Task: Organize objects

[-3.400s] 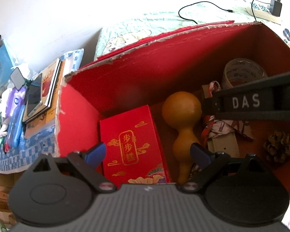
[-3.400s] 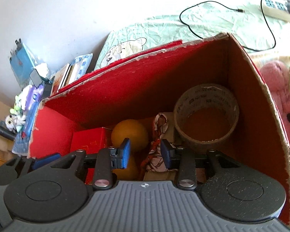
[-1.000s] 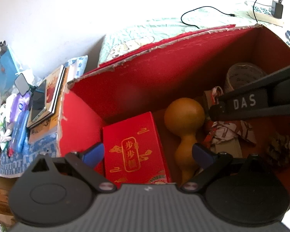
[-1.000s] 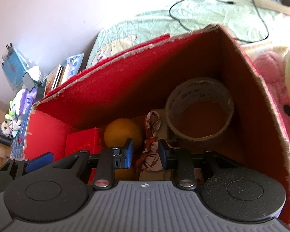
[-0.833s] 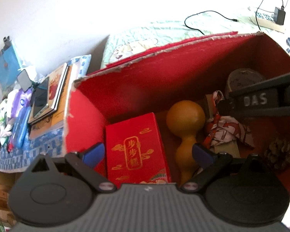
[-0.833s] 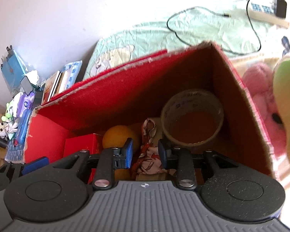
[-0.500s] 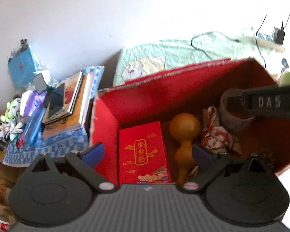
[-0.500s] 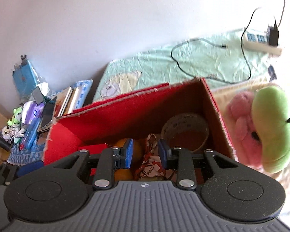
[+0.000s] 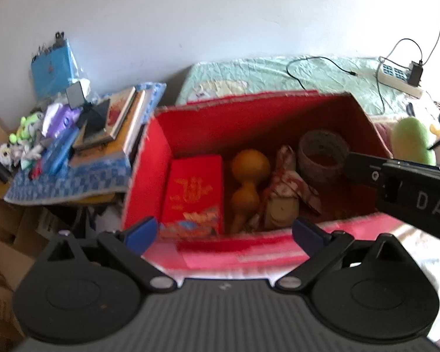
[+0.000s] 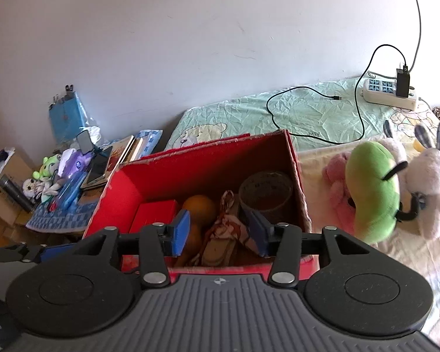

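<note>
From my left wrist view, the gold print on the small red packet (image 9: 194, 190) inside the red box (image 9: 278, 120) is blurred, unreadable. My right gripper's lettering is cut at the frame edge beside the box.

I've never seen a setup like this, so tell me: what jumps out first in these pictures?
The open red box in the middle, holding a red packet, an orange gourd and a roll of tape. To its right on the bed lies a green plush toy. Both pairs of tongs, left and right, hang open above the box.
</note>
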Demonstrator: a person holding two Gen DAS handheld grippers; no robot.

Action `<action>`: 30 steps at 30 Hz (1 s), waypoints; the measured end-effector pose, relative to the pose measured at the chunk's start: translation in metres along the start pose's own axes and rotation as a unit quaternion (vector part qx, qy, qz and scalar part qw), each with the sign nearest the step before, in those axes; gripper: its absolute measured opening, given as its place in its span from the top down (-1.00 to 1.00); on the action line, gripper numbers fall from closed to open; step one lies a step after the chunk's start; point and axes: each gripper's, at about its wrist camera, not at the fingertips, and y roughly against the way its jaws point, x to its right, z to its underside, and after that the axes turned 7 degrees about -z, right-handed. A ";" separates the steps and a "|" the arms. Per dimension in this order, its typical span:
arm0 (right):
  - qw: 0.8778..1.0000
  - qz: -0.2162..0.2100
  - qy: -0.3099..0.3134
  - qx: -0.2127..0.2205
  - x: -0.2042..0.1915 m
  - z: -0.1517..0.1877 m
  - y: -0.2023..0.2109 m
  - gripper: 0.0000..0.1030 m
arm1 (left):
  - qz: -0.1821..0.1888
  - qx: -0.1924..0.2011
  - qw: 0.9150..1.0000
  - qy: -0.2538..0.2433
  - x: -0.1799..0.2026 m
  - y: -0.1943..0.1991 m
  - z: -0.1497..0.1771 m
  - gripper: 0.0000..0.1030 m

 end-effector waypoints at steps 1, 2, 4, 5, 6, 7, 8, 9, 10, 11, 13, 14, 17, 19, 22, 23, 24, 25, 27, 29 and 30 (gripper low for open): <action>1.000 -0.002 0.001 -0.001 0.001 0.003 0.003 0.04 | 0.005 -0.005 1.000 0.004 0.001 0.001 0.004 -0.93; 1.000 -0.002 0.001 -0.003 0.003 0.006 0.006 0.04 | 0.008 -0.011 1.000 0.011 0.002 0.003 0.008 -0.93; 1.000 -0.001 0.002 -0.010 0.006 0.012 0.010 0.04 | 0.003 -0.015 1.000 0.018 0.005 0.006 0.015 -0.97; 1.000 -0.001 0.002 -0.016 0.009 0.015 0.010 0.04 | -0.007 -0.017 1.000 0.020 0.007 0.006 0.018 -0.98; 1.000 -0.002 0.000 -0.024 0.011 0.016 0.009 0.04 | -0.015 -0.019 0.999 0.020 0.010 0.007 0.021 -0.98; 0.999 -0.003 -0.002 -0.031 0.014 0.019 0.010 0.04 | -0.023 -0.022 0.999 0.020 0.012 0.008 0.025 -0.98; 0.999 -0.005 -0.003 -0.040 0.016 0.022 0.010 0.04 | -0.030 -0.025 0.999 0.020 0.014 0.008 0.029 -0.98; 0.999 -0.006 -0.002 -0.047 0.017 0.026 0.010 0.04 | -0.035 -0.029 0.999 0.019 0.016 0.008 0.032 -0.99; 0.999 -0.007 0.000 -0.052 0.018 0.029 0.011 0.04 | -0.042 -0.035 0.998 0.020 0.019 0.008 0.036 -0.99; 0.998 -0.007 0.004 -0.059 0.018 0.031 0.011 0.04 | -0.049 -0.041 0.998 0.022 0.020 0.008 0.040 -0.99; 0.997 -0.007 0.011 -0.070 0.018 0.036 0.012 0.04 | -0.059 -0.049 0.997 0.025 0.023 0.008 0.046 -0.99; 0.997 -0.008 0.013 -0.075 0.019 0.038 0.013 0.04 | -0.062 -0.052 0.996 0.027 0.024 0.009 0.050 -0.99; 0.996 -0.015 0.007 -0.088 0.022 0.043 0.015 0.04 | -0.066 -0.059 0.995 0.033 0.024 0.014 0.057 -0.99; 0.995 -0.020 0.007 -0.095 0.022 0.047 0.017 0.04 | -0.072 -0.064 0.995 0.038 0.024 0.017 0.061 -0.99; 0.994 -0.029 0.009 -0.102 0.021 0.051 0.019 0.04 | -0.081 -0.070 0.993 0.043 0.024 0.020 0.065 -0.98; 0.994 -0.031 0.009 -0.104 0.021 0.052 0.019 0.04 | -0.083 -0.073 0.993 0.045 0.024 0.021 0.066 -0.98; 0.994 -0.034 0.009 -0.107 0.020 0.053 0.019 0.04 | -0.085 -0.074 0.992 0.047 0.024 0.022 0.067 -0.98; 0.993 -0.037 0.009 -0.109 0.020 0.054 0.020 0.04 | -0.088 -0.075 0.992 0.048 0.024 0.024 0.068 -0.98; 0.993 -0.039 0.010 -0.113 0.018 0.054 0.019 0.04 | -0.093 -0.077 0.992 0.047 0.024 0.026 0.070 -0.98; 0.992 -0.039 0.007 -0.119 0.017 0.053 0.018 0.04 | -0.091 -0.080 0.992 0.044 0.023 0.026 0.069 -0.98; 0.992 -0.039 0.004 -0.121 0.017 0.053 0.017 0.04 | -0.087 -0.083 0.992 0.043 0.022 0.026 0.067 -0.98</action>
